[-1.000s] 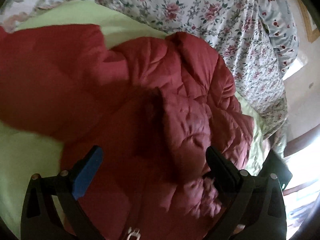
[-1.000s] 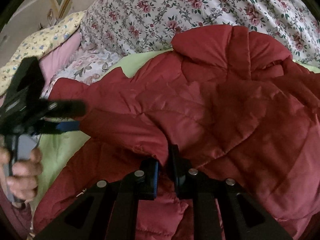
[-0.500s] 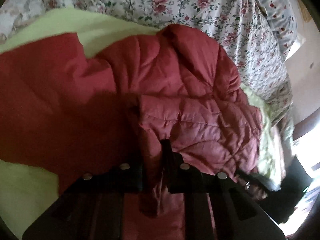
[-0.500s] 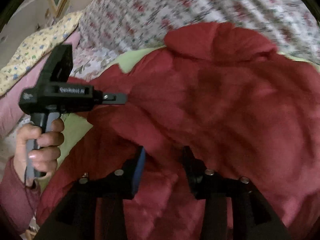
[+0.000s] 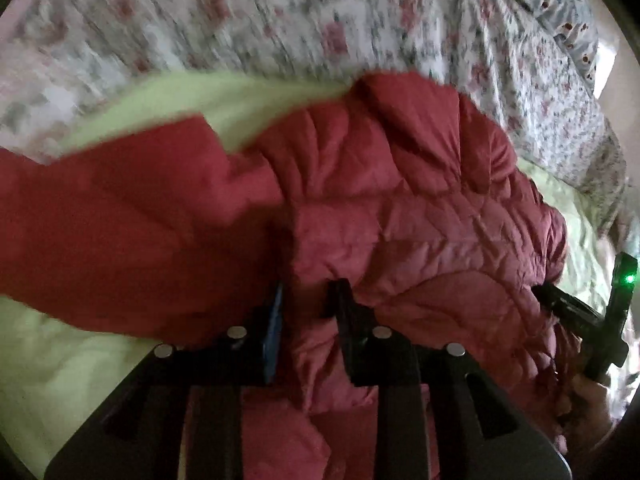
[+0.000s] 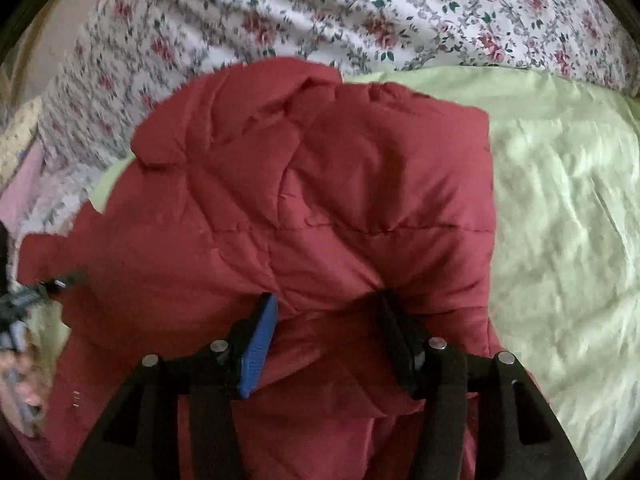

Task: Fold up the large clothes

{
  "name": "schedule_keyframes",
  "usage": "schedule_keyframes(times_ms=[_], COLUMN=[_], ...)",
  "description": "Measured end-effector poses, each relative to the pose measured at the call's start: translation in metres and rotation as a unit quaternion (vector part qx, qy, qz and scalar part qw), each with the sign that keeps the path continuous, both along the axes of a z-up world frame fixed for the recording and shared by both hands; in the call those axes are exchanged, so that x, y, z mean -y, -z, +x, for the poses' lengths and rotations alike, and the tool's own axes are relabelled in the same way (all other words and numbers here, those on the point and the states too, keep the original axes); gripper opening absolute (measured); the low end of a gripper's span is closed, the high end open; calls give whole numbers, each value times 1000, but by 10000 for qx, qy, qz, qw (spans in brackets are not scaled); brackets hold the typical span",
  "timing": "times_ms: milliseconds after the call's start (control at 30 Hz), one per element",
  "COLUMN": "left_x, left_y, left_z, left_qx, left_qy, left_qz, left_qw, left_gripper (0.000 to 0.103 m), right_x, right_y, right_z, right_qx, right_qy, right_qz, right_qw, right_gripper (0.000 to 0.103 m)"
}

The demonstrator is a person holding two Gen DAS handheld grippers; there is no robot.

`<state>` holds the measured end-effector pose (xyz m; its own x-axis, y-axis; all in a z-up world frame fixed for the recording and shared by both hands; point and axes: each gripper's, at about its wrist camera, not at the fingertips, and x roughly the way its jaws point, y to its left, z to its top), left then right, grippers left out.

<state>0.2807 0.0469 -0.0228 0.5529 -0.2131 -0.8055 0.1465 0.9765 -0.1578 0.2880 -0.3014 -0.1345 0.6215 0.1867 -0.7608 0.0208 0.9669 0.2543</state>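
A big red quilted jacket [image 5: 400, 208] lies rumpled on a pale green sheet [image 5: 60, 360]. My left gripper [image 5: 308, 300] is shut on a fold of the jacket's edge, with red cloth pinched between its fingers. In the right wrist view the jacket [image 6: 304, 208] fills the middle, its hood at the top. My right gripper [image 6: 326, 316] is open, its fingers spread over the jacket with cloth lying between them. The right gripper also shows at the right edge of the left wrist view [image 5: 580, 320].
A floral quilt [image 6: 360, 12] is heaped behind the jacket. The green sheet [image 6: 560, 220] stretches bare to the right of the jacket. Pink and yellow bedding [image 6: 20, 152] lies at the far left. The left gripper and hand [image 6: 16, 320] show at the left edge.
My left gripper closed on the jacket's edge and pulls it along. My right gripper let go of its fold, opened wide, and moved right across the jacket.
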Motion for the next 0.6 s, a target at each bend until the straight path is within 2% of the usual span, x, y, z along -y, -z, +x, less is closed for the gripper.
schedule_keyframes(times_ms=[100,167,333,467,600], left_x=[-2,10,48,50,47], left_y=[-25,-26,10,50,54], left_z=[-16,-17,-6,5,5], left_qx=[412,352,5,-327,-332], left_qy=[53,356,630,556,554], left_qz=[-201,-403,-28,195,146], left_qw=[9989,9979,9980,9977,9978], left_gripper=[23,23,23,23,23], right_x=[-6,-6,-6,-8,-25], right_y=[3,4,5,0,-28], right_z=[2,2,1,0,-12], right_qx=[-31,-24,3,-3,322], right_qy=[12,18,11,24,-23], right_qz=[-137,-170,-218,-289,-554], right_qw=[9999,9999,9998,9996,9979], right_gripper=[56,56,56,56,57])
